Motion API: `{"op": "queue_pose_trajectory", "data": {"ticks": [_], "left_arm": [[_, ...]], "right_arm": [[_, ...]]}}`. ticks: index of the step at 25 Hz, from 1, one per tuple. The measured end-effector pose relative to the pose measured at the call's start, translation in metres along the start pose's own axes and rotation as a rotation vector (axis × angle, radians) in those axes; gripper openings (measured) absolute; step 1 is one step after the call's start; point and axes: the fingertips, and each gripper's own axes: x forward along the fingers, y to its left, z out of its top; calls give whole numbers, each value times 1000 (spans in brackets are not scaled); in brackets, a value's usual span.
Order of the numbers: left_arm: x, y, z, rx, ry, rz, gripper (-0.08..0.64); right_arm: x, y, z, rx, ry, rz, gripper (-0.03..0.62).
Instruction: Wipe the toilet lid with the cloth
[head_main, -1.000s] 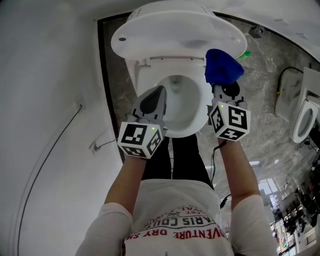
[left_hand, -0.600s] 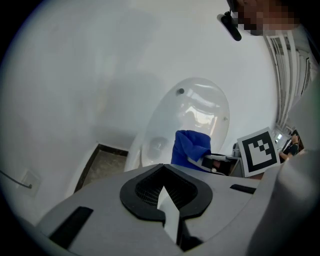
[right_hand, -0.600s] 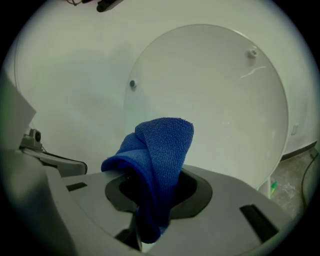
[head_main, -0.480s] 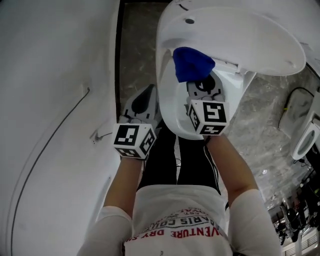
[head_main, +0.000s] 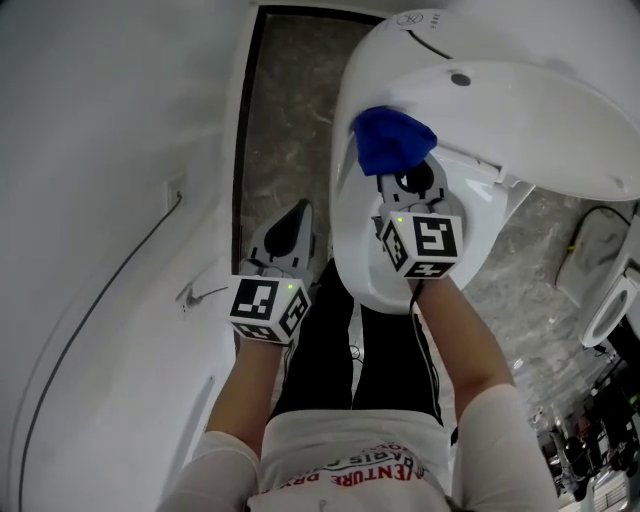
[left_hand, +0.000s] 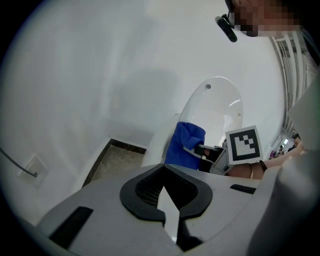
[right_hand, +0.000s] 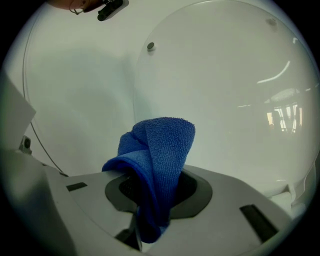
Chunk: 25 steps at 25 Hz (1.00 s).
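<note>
Two grippers, one busy: the right gripper (head_main: 403, 178) has its jaws clamped on the blue cloth (head_main: 392, 140), which bunches up past the tips and sits right at the inner face of the raised toilet lid (head_main: 520, 110), low on its left side. The left gripper (head_main: 293, 222) has its jaws together with nothing between them and is parked beside the bowl (head_main: 352, 262), over the floor strip (head_main: 285, 120). My read on progress: the cloth is picked up and brought to the lid, and essentially all the wiping is left. The lid shows no streaks or wet patches to mark any covered area. Hard to tell whether the cloth actually touches the lid; neither gripper view nor the head view shows the contact. The lid's right edge is cut off in the head view, and the right gripper covers much of the bowl.
</note>
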Motion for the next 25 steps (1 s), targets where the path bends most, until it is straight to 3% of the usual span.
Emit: {"op": "queue_pose_trajectory", "data": {"ticks": [12, 25], "left_arm": [[18, -13, -6, 60, 51, -59, 6], [48, -65, -6, 108, 96, -115, 6]], "right_arm": [[3, -35, -7, -14, 14, -61, 98], [-34, -105, -17, 3, 50, -167, 98]]}}
